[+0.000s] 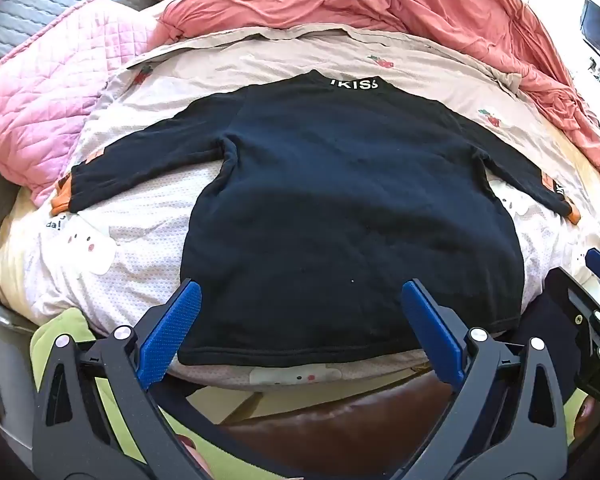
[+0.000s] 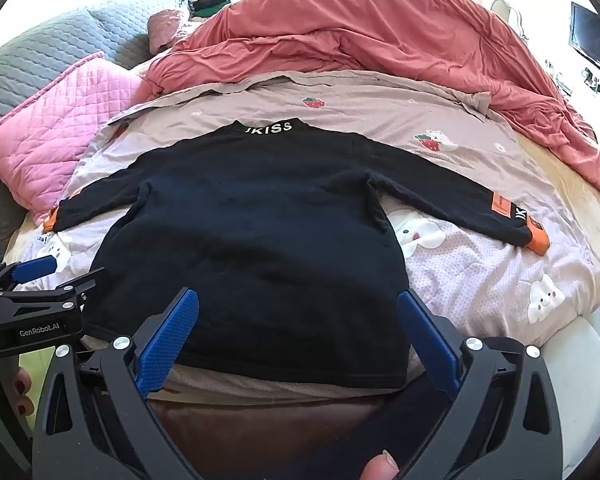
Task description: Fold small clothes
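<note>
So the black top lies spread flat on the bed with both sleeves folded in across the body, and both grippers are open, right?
Not quite: the black top lies flat, but both sleeves stretch outward, unfolded, as the right wrist view shows. The left gripper and right gripper are open.

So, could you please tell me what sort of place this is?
Most likely a bedroom: the black top lies on a bed's printed sheet, with a coral duvet and pink quilted pillow behind.
</note>
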Demonstrator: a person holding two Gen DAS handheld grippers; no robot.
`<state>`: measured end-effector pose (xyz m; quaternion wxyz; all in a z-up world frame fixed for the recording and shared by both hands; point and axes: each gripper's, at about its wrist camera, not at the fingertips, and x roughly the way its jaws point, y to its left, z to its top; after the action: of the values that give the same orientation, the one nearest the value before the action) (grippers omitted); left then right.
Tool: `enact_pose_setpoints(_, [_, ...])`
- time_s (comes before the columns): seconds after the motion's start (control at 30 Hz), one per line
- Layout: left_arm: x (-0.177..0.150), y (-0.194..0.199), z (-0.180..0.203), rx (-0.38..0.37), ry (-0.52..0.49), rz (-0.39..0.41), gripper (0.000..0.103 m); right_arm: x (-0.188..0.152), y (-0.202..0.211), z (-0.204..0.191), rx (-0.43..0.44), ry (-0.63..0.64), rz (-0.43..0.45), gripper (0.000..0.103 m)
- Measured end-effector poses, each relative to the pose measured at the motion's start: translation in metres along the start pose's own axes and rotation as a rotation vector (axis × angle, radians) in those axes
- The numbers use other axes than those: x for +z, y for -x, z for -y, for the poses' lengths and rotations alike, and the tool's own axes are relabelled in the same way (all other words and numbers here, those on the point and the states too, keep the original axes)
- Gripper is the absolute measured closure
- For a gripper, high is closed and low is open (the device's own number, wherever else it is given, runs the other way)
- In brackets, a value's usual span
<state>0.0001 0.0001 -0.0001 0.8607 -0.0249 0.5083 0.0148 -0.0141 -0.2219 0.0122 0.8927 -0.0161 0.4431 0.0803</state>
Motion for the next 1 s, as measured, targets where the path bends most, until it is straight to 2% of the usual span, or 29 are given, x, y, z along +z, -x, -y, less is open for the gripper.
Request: enact_pose_setpoints(1.0, [0.0006, 0.0028, -0.0008, 0.007, 0.011, 0.014, 0.009, 0.0011, 0.0039, -0.002, 0.001, 0.007, 0.012, 0.004])
